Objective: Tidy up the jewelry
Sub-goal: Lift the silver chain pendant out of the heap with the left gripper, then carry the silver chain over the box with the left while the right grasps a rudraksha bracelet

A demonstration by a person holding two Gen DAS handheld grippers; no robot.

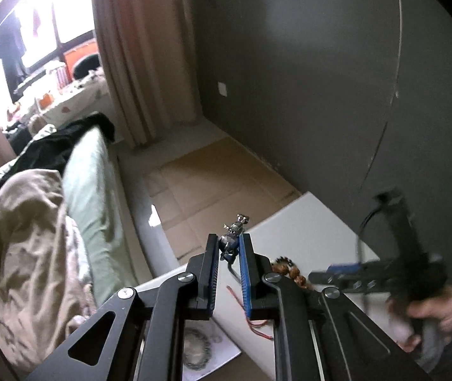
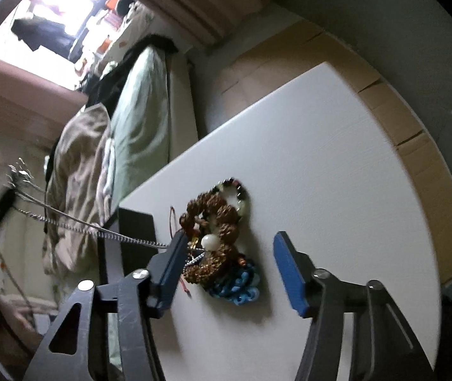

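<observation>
While the left gripper (image 1: 229, 247) is clamped on a silver metal charm-and-chain piece (image 1: 235, 233) pinched between its pads, that chain (image 2: 92, 227) runs taut from the raised left claw back into the tangled heap on the white tabletop (image 2: 337, 158). The right gripper (image 2: 230, 262) stands part open, jaws straddling the heap with nothing pressed between the pads; the near jaw sits just beside the chain's buried end. The heap: a brown knobbly-seed bead bracelet (image 2: 216, 216), a cream round bead (image 2: 209, 242), a dark-and-green stone bead bracelet (image 2: 237, 190), a blue chunky-link chain (image 2: 242, 285), and a thin red cord (image 2: 185, 287), all touching. My read: pin the brown beads with the right jaws, then draw the chain out slowly along its line, not upward. Risk: the snag drags the whole clump off the table edge.
</observation>
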